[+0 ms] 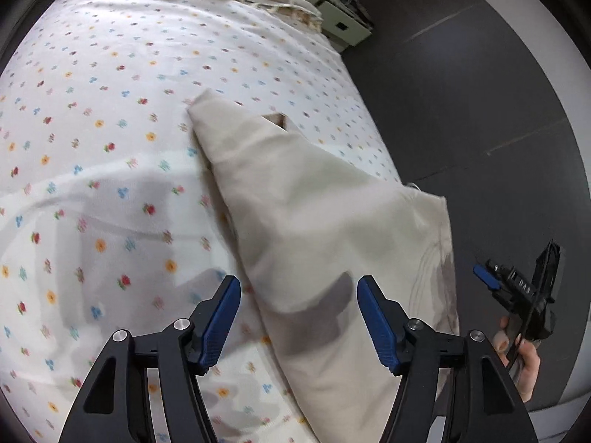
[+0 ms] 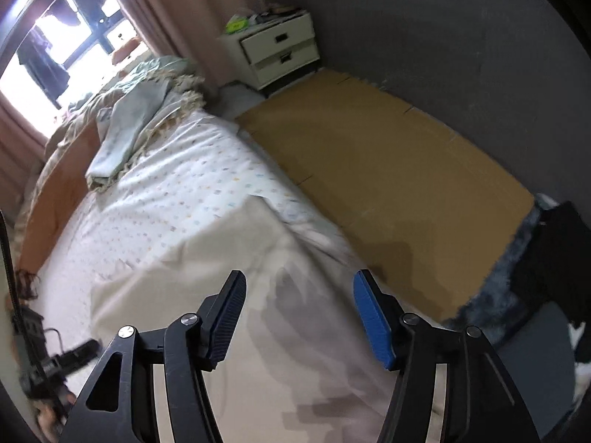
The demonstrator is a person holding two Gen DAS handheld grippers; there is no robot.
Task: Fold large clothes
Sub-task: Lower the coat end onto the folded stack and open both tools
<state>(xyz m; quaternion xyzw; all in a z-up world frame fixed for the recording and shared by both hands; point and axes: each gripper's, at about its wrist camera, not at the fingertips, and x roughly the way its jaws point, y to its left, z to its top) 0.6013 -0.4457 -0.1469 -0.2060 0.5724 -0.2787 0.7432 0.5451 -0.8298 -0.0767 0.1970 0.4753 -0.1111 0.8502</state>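
Bedroom: both tools (image 1: 299,317) (image 2: 297,319) spread wide over cream garment (image 1: 295,199); window (image 2: 55,37) only right view

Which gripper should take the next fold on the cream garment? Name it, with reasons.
Probably the left gripper: its open jaws hang right over the cream garment, whose long side edge shows clearly on the flowered sheet. The right gripper, also open, hangs over the bed-edge end.

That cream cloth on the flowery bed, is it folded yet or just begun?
Partly. The cream fabric garment already lies doubled into a long strip on the white flower-print bedsheet, one end hanging off the edge. Nothing is in hand: the left gripper and right gripper are open above it. Shorter folds look still to come.
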